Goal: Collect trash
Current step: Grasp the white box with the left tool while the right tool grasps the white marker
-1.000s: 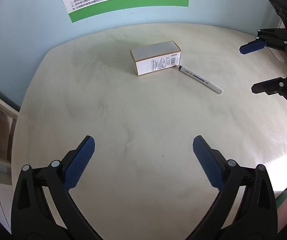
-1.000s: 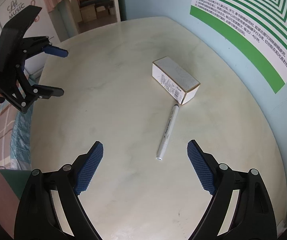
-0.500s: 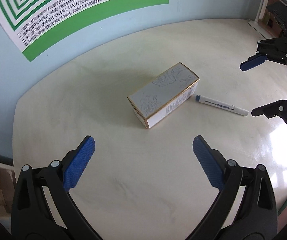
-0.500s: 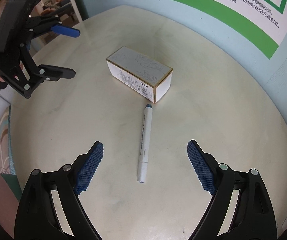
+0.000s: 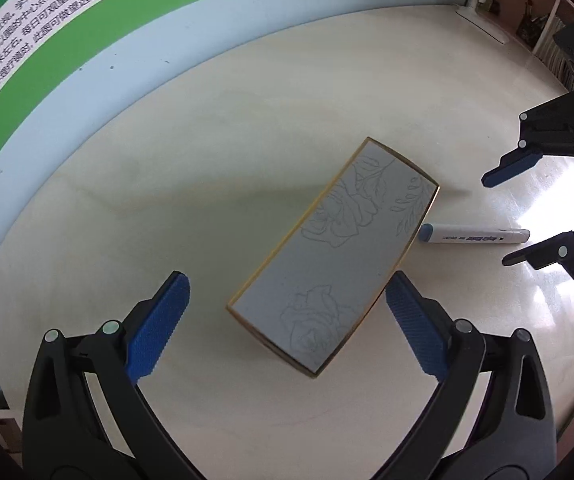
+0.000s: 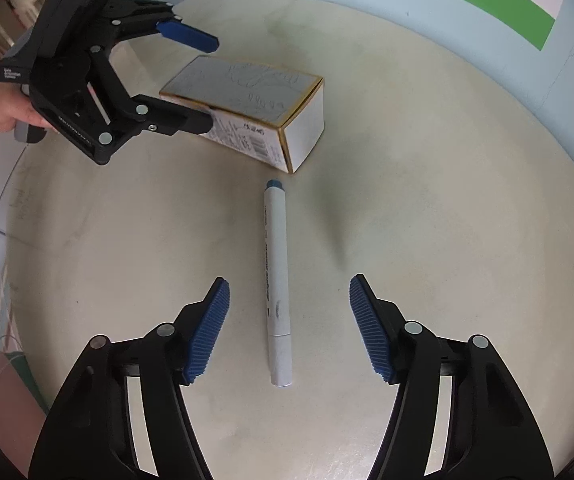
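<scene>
Left gripper is spread wide, straddling the near end of the box on the table, fingers either side with a gap, nothing gripped. Right gripper is also released, its 2 blue pads flanking the tail of the marker without touching. Marker lies flat, blue cap just beside the box corner.

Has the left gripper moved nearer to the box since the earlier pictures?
Yes. The left gripper has come forward to the box; its open fingers now sit on both sides of the box's near end.
</scene>
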A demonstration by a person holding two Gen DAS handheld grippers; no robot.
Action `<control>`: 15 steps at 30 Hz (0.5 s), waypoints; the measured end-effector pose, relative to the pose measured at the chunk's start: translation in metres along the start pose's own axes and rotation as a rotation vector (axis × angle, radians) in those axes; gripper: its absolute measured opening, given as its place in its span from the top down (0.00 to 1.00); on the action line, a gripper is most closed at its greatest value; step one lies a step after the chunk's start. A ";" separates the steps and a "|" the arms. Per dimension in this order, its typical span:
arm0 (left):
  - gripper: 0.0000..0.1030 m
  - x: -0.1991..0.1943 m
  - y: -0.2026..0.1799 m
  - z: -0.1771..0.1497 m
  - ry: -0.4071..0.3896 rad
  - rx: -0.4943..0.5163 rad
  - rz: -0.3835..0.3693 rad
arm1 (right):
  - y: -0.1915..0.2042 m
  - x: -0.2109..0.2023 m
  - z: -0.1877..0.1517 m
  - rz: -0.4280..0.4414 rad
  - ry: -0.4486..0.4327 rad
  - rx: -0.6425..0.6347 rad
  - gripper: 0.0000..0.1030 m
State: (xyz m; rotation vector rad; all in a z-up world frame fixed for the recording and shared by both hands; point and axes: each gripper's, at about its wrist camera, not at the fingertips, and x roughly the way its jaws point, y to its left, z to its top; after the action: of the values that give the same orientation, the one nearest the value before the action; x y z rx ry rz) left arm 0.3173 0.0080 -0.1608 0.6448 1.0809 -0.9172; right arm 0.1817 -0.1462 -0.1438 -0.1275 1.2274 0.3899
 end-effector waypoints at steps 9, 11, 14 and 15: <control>0.53 0.014 -0.011 0.008 -0.001 0.013 -0.085 | 0.017 0.007 -0.005 -0.083 -0.020 -0.112 0.87; 0.54 0.010 -0.014 0.008 -0.007 0.015 -0.080 | 0.017 0.007 -0.005 -0.060 -0.013 -0.107 0.87; 0.54 0.000 -0.018 0.007 -0.022 0.007 -0.049 | 0.010 0.000 -0.006 -0.040 -0.019 -0.091 0.87; 0.54 -0.005 -0.019 0.007 -0.029 0.000 -0.047 | 0.005 -0.005 -0.007 -0.043 -0.026 -0.088 0.87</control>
State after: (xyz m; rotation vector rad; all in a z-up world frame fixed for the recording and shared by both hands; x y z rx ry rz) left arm 0.3031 -0.0055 -0.1542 0.6066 1.0744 -0.9636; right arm 0.1723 -0.1448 -0.1411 -0.2231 1.1807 0.4074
